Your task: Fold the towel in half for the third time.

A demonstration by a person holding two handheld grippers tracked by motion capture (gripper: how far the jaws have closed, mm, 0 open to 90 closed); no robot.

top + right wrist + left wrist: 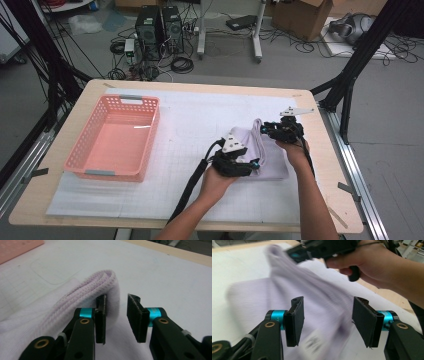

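Observation:
A folded pale lilac garment lies on the white mat, right of the table's middle. My left gripper hovers over its near left part, open; in the left gripper view the cloth lies below and between the spread jaws, with a label showing. My right gripper is at the garment's far tip. In the right gripper view the jaws stand apart; the ribbed hem rests against one jaw, a gap to the other. The right gripper also shows in the left gripper view.
A pink plastic basket stands empty on the mat's left side. The wooden table's right edge runs close by the right hand. Beyond the table are black frame legs, computers and cables on the floor.

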